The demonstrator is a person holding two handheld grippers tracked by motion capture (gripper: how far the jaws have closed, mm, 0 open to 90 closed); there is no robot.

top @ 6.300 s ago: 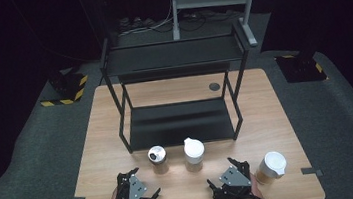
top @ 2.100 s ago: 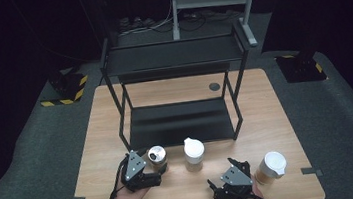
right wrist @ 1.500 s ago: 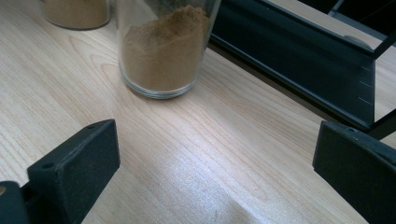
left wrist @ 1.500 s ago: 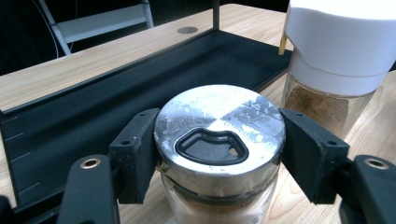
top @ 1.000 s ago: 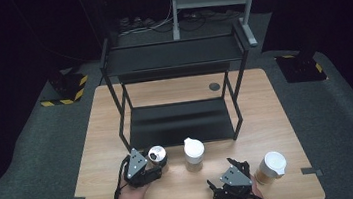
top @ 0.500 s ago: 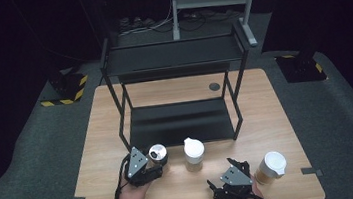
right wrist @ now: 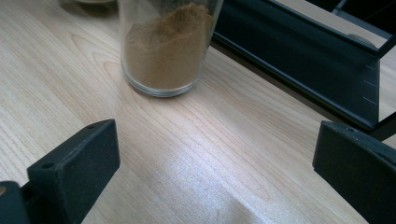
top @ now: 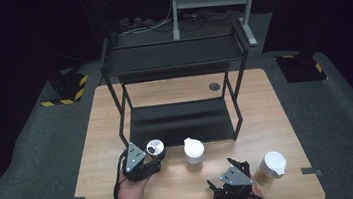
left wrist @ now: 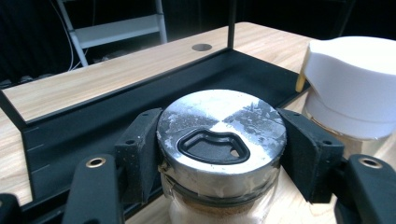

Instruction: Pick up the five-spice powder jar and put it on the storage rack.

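Left gripper (top: 152,158) forward; wooden table (top: 277,118), dark room.

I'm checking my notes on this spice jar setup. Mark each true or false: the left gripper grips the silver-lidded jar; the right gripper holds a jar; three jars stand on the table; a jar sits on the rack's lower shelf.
1. The left gripper grips the silver-lidded jar. True.
2. The right gripper holds a jar. False: its jaws stand open over bare table.
3. Three jars stand on the table. True.
4. A jar sits on the lower shelf of the rack. False: no jar is on it.
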